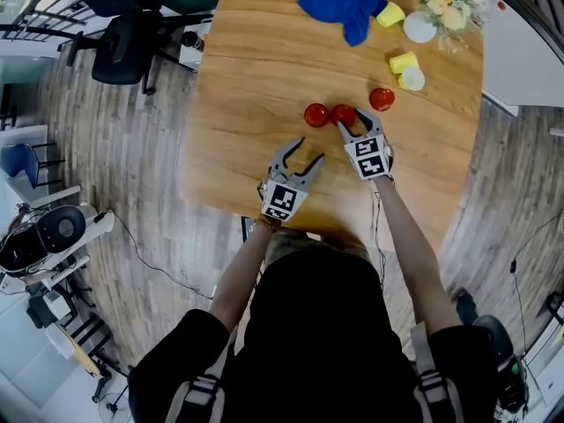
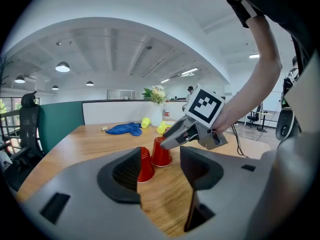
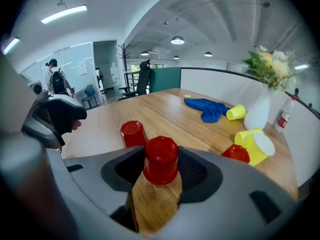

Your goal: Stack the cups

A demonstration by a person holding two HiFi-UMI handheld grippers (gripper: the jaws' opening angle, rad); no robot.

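Mid table (image 1: 256,77), R gripper (image 1: 357,123) on cup (image 3: 160,159).

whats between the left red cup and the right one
A third cup stands between the left cup and the right cup, upside down, with the right gripper closed round it. The head view shows this best.

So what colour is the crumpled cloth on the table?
Blue. The cloth shows best in the head view.
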